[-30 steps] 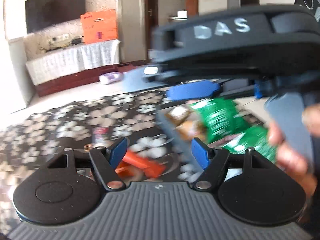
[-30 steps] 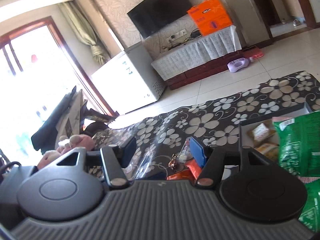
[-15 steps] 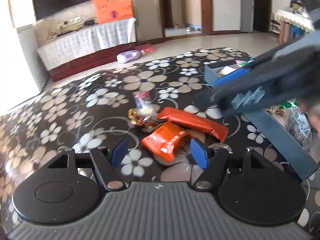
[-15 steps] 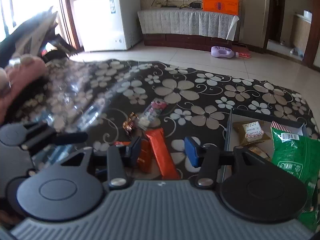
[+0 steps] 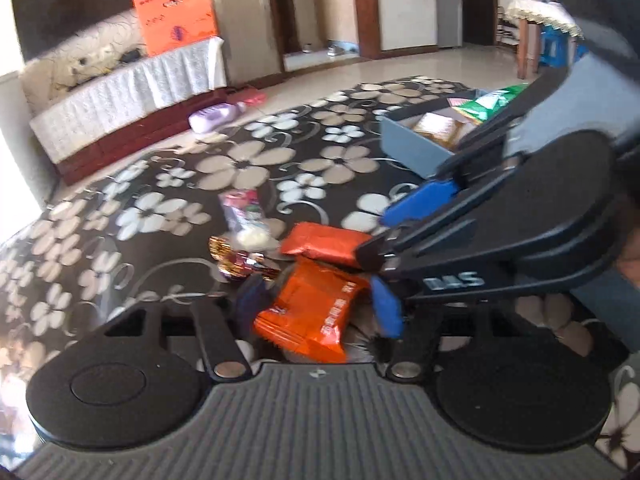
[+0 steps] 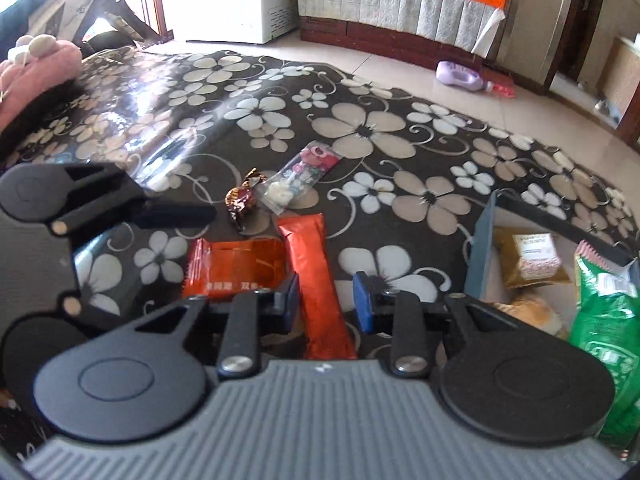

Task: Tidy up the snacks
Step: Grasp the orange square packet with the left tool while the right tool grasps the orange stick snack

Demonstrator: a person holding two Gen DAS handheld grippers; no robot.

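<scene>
Left gripper [image 5: 316, 312]: jaws closing around the square orange packet [image 5: 310, 314], contact unclear. Right gripper [image 6: 326, 300]: jaws closing, astride the long orange bar [image 6: 316, 276], not touching. Grey box [image 6: 480, 256] at its 2 o'clock on the worktop [image 6: 360, 132].

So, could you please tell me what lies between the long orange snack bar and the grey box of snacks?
Nothing: in the right wrist view only bare flowered tablecloth separates the long orange snack bar from the grey box.
</scene>
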